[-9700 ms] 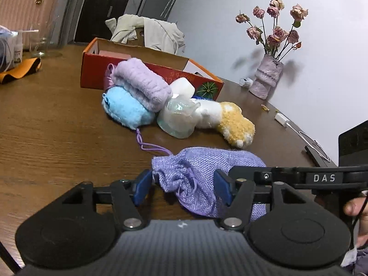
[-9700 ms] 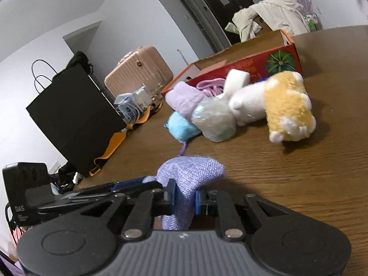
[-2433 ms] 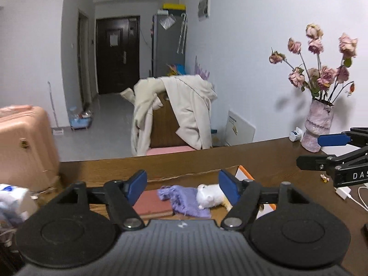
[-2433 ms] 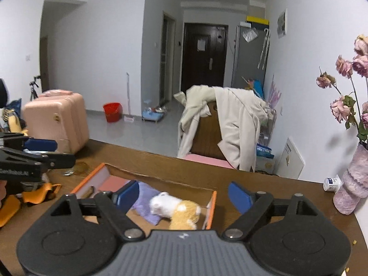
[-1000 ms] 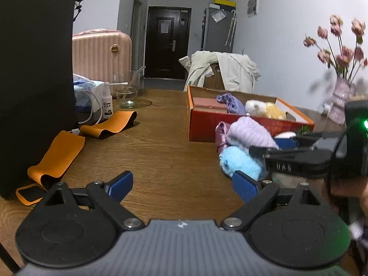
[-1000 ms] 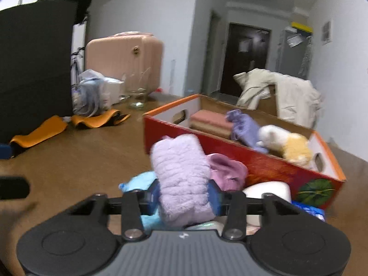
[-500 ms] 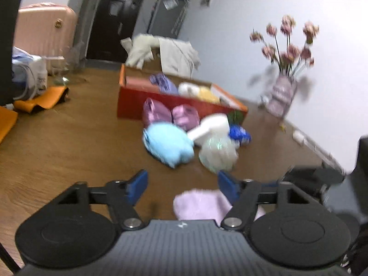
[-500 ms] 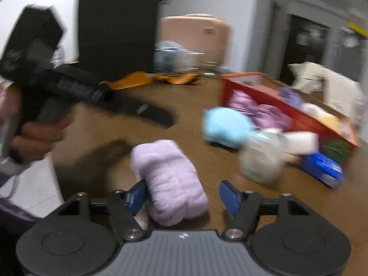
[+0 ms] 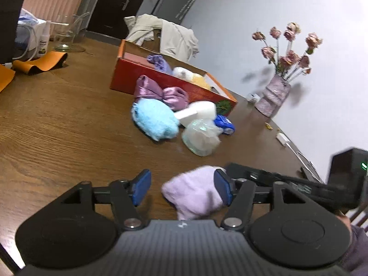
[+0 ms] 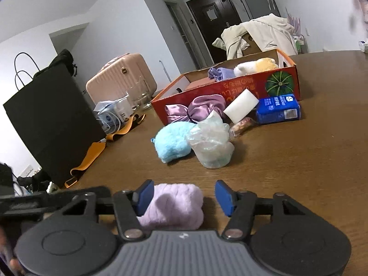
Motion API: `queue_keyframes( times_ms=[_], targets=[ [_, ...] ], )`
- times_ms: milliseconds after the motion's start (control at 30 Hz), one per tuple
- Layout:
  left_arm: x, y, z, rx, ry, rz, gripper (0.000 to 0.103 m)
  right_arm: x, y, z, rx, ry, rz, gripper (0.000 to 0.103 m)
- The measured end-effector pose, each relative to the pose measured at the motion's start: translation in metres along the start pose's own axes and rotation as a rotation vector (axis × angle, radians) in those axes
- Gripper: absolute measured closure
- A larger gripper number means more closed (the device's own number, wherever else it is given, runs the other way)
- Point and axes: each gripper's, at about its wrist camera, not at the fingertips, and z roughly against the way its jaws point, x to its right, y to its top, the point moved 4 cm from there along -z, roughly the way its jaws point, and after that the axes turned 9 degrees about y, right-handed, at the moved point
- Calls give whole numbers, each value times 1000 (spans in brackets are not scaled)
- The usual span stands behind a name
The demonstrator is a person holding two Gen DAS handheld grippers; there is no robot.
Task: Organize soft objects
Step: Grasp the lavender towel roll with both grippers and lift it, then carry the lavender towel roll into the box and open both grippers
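- Fluffy lilac rolled towel (image 10: 172,207) lies on brown wooden table (image 9: 57,126), near edge, right in front of both grippers.
- Right gripper (image 10: 184,197): jaws part-open & closing; towel betw. them, left blue pad touching its side, right pad apart w/ a gap. Not clamped.
- Left gripper (image 9: 184,189): jaws about half open; same towel (image 9: 195,195) sits betw. them, up against right blue pad, left pad clear of it. No squeeze visible.
- Right gripper's black body (image 9: 299,184) seen in left wrist view, just beside towel's far right.
- Further back on table, a cluster: fluffy light-blue pouf (image 10: 172,142), crinkly clear plastic bundle (image 10: 211,145) touching it, shiny purple satin bow (image 10: 197,108), white foam block (image 10: 241,105), blue tissue pack (image 10: 278,109).
- Red-orange cardboard box (image 10: 253,85) behind cluster; holds lavender cloth pouch (image 10: 218,72) & white-yellow plush toy (image 10: 255,65).
- Pink vase w/ dried roses (image 9: 273,94) near wall, well apart from towel.
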Motion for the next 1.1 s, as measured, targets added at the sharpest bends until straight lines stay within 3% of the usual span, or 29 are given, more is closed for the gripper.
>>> queue_keyframes(
  times_ms=[133,300,500,600,700,767,833,967,1100],
  targets=[
    [13,-15,-9,-41,26,-4,39,-4,-11,-12,-30,-6,22,62],
    [5,-19,-18,-65,35,77,75,-8,-22,-7,-30,-2,9,73],
    [16,-4,-15,-27,7,44,84,-13,-13,-4,-17,-7,13,80],
    [19,30,-17,26,-11,17,84,-20,22,-2,33,32,47,80],
    [18,92,-30,80,-23,-15,84,-19,79,-16,86,77,74,80],
    [16,137,-49,105,-15,-43,84,-13,123,-38,99,80,98,80],
    [9,180,-81,81,12,-51,84,1,166,-72,77,95,77,80],
    [-10,238,-158,3,155,-79,84,47,226,-161,-8,52,-77,79],
    [-26,263,-227,-53,276,-147,83,79,244,-232,-66,-35,-145,78]
  ],
)
